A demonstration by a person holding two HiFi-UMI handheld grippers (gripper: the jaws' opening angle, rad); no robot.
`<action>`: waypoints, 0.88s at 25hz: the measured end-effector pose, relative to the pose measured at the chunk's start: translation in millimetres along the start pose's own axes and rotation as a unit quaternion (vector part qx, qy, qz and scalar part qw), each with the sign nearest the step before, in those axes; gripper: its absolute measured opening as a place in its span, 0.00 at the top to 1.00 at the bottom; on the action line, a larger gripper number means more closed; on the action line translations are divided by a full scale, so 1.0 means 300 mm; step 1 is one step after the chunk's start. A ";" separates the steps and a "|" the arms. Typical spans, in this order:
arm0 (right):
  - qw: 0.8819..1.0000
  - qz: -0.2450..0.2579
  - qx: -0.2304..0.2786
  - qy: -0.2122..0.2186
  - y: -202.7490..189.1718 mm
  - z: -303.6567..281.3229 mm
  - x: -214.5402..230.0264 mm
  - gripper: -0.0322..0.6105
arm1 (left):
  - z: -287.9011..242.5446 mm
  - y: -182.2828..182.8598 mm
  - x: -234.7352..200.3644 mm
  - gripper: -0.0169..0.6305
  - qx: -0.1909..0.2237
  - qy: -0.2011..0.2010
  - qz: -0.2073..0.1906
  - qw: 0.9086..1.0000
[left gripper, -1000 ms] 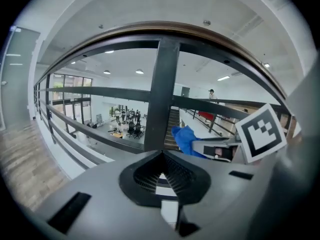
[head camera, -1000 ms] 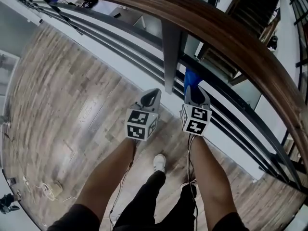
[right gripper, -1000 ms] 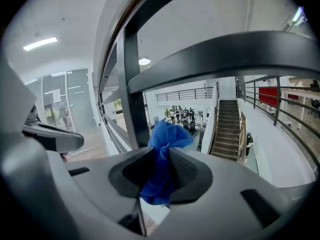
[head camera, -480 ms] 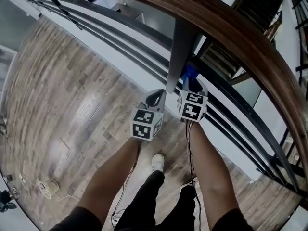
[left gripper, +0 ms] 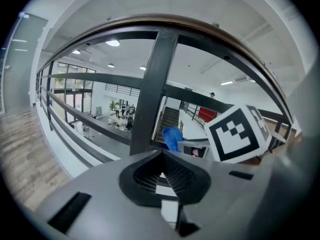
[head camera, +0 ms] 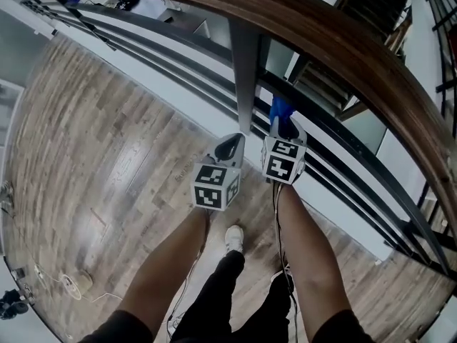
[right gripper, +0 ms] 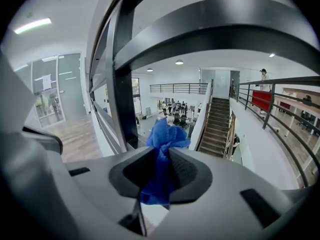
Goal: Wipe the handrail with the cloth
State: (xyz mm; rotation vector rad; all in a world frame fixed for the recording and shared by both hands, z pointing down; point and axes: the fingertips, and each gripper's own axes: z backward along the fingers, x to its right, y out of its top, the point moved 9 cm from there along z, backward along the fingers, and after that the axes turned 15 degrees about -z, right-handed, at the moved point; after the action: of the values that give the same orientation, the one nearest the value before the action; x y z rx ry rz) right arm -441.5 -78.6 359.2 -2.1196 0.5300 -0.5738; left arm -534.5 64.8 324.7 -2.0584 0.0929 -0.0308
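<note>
We hold the small blue fabric cloth point(right gripper: 162, 159) in the right gripper point(right gripper: 162, 171). Its jaws pinch the cloth's middle, with a tuft sticking out past the tips. The left gripper point(left gripper: 162, 174) has its jaws pressed together with nothing between them.

In the head view the cloth point(head camera: 280, 110) sits low, just right of the dark grey metal baluster post point(head camera: 245, 70). It is level with the dark horizontal metal rails point(head camera: 343, 156) and well apart from the curved dark brown wooden handrail point(head camera: 335, 41) arcing across the far side. We judge the wipe hasn't begun and the step in hand is bringing the cloth up to the wood.

To do it well:
- Lift the right gripper point(head camera: 285, 128) so the free tuft, not the plastic jaws, lands on top of the rail.
- Hold the pinch firm, press lightly and follow the curve.
- Steer clear of the post.
- Park the left gripper point(head camera: 230, 145) near us over the pale wood-plank floor point(head camera: 107, 141), out of the path.

Hard to make out:
- The handrail is cut off at both edges of the head view.
- The left gripper view shows it only as a thin brown edge point(left gripper: 175, 20), and the right gripper view barely shows it.
- We can't tell how dusty the wood is.
- We can't tell how much cloth hangs behind the jaws.
</note>
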 end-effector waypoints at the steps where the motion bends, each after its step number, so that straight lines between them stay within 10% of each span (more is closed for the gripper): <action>1: 1.000 -0.003 0.001 -0.005 -0.004 0.017 0.023 0.81 | -0.005 0.007 0.021 0.97 0.002 -0.004 -0.002 1.000; 22: 0.993 -0.076 0.019 -0.086 -0.118 0.436 0.601 0.81 | -0.095 0.034 0.600 0.97 -0.011 -0.109 -0.056 0.992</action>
State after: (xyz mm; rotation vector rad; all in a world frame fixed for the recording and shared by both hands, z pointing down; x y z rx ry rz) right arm -215.8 -77.5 356.7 -2.1616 0.2607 -0.4754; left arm -357.4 20.6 325.9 -2.0743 -0.1572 0.1263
